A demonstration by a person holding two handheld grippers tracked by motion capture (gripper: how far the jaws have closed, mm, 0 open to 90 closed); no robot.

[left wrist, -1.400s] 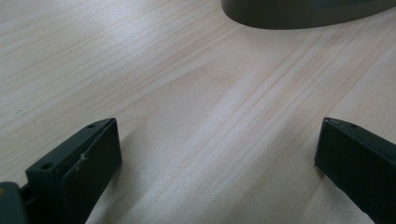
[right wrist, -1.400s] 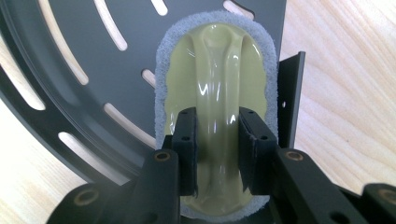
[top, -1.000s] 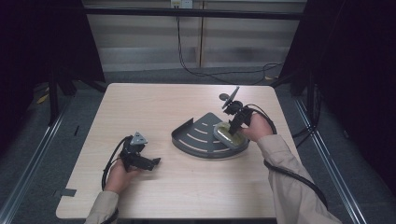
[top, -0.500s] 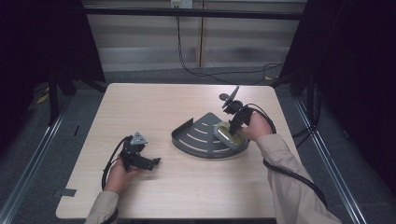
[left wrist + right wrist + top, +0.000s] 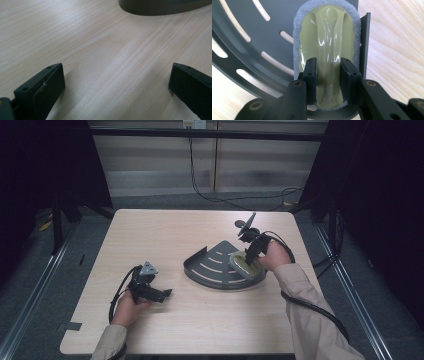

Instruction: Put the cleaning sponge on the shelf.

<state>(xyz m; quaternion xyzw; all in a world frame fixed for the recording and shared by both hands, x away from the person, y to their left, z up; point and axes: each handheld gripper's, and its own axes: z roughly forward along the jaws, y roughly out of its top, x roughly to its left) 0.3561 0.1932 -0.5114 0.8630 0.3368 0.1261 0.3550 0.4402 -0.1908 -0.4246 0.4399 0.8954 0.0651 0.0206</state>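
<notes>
A yellow-green scrubber (image 5: 327, 30) with a grey-white foam rim lies in a dark grey, slotted, quarter-round tray (image 5: 249, 50), against its straight right wall. My right gripper (image 5: 328, 80) is shut on the scrubber's raised middle ridge, a pad on each side. Its jaws have just been opening slightly, and the ridge is still between them. In the high view the right gripper (image 5: 250, 255) stands over the scrubber (image 5: 241, 263) at the tray's (image 5: 210, 267) right end. My left gripper (image 5: 162, 293) rests low on the table at the left, open (image 5: 117, 82) with bare wood between its jaws.
The tray's curved wall (image 5: 160, 7) lies ahead of the left gripper. The light wooden table (image 5: 150, 235) has its edges all round, with dark floor and metal rails beyond. A black cable (image 5: 310, 302) trails from the right gripper along the person's sleeve.
</notes>
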